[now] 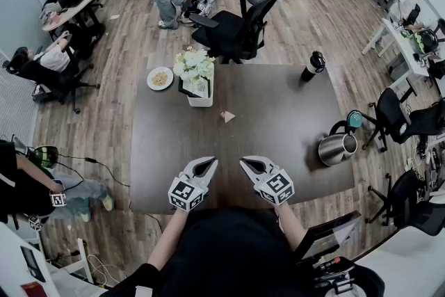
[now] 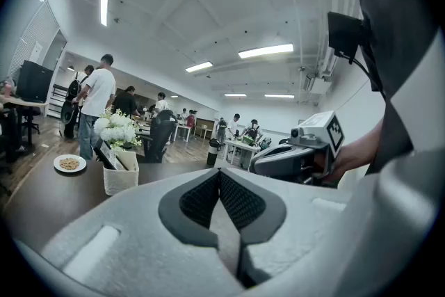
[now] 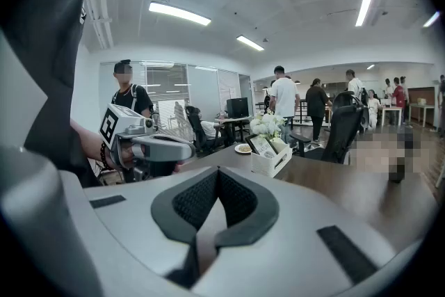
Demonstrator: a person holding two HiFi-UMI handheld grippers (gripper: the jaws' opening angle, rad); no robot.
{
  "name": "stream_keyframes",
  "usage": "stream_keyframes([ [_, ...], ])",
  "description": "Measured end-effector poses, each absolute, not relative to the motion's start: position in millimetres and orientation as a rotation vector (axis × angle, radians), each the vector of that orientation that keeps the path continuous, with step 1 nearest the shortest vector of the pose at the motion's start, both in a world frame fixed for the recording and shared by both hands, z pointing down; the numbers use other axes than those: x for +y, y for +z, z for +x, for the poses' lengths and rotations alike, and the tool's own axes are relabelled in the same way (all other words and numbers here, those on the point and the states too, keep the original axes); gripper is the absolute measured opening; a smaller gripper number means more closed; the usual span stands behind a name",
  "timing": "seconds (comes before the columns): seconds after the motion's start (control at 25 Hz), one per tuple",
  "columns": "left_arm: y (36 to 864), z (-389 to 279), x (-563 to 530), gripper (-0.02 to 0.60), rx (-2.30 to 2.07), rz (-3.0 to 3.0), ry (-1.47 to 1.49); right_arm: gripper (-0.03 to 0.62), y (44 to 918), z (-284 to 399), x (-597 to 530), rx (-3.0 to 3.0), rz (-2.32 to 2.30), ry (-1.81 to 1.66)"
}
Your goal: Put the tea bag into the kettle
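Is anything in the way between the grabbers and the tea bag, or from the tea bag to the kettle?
Nothing visible. Only bare table lies between the left gripper, the right gripper and the tea bag, and from there to the kettle. The flower box stands beyond, off both paths.

The table [image 1: 278, 115] has a dark, smooth top with a matt finish. The floor [image 1: 118, 101] around it is of wood planks with a light shine. Near the table's right edge, the kettle [image 1: 337, 148] is polished metal and glossy. The tea bag [image 1: 227, 117], towards the middle, looks like pale paper. The left gripper [image 1: 208, 163] and the right gripper [image 1: 247, 163] have grey matt plastic shells. Their pads [image 2: 201, 202] are black with a rough, dotted texture.
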State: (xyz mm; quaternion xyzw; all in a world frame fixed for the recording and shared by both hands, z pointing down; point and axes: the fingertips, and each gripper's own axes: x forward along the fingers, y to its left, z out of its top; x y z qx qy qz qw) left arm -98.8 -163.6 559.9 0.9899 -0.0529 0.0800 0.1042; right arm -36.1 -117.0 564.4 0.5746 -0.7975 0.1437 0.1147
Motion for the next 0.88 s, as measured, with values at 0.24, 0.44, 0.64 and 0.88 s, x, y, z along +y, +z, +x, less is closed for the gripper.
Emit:
stream_keyframes([
  [0.24,575,-94,-177,0.006,-0.168,2.914,0.261,0.008,577,-17,-137,-2.303,1.725,0.438],
  [0.44,580,-92,-177,0.006,-0.16,2.912,0.29,0.008,586,-9,-144,-2.28,1.704,0.452],
  [0.64,576,-100,-179,0.006,-0.188,2.912,0.3,0.009,591,6,-156,-2.223,1.696,0.42],
  [0.88,581,-118,-179,0.006,-0.273,2.882,0.311,0.008,598,26,-174,-2.18,1.639,0.379],
])
